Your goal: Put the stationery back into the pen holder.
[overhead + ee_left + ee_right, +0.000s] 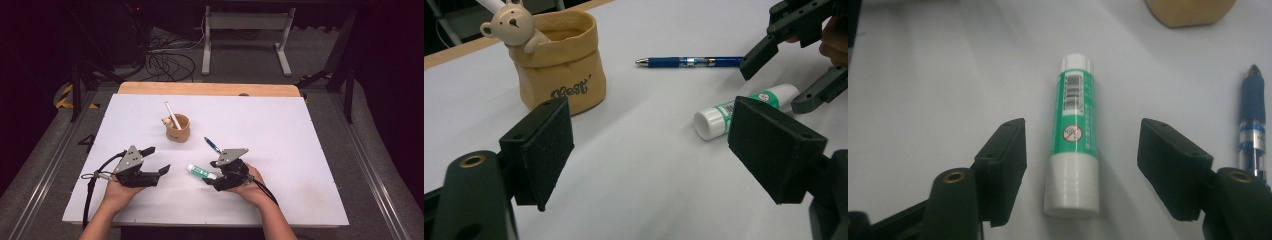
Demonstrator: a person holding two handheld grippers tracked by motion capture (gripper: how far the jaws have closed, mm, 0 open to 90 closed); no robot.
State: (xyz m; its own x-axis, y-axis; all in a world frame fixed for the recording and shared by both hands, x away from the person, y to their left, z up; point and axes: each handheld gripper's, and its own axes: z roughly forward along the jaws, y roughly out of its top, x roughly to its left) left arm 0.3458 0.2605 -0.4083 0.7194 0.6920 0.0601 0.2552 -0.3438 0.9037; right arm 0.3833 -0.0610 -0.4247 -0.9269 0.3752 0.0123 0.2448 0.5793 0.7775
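Two jaws of my right gripper [1080, 170] straddle the green-and-white glue stick [1075, 135], which lies flat on the white table [300, 150]; they stand apart from it on both sides, not yet pressing. My left gripper [152, 160] sits at about eight o'clock from the bear-faced pen pot [178, 128], its jaws wide open around nothing.

The main risk, as I judge it, is the round tube rolling. If one pad meets it before the other, it could squirt sideways toward the blue ballpoint pen [1254, 120], lying close at three o'clock in the right gripper view. The pads also look set near the stick's cap end, so a lift might tip the long end down. Closing too low could scrape the pads on the table.

The right gripper view gives me the gaps on either side of the stick, which the high view blurs together. The left gripper view shows the stick [744, 110] from the side, and the lettering on the pot [556, 65]. The high view alone shows the white stick [172, 115] leaning in the pot and the whole layout.
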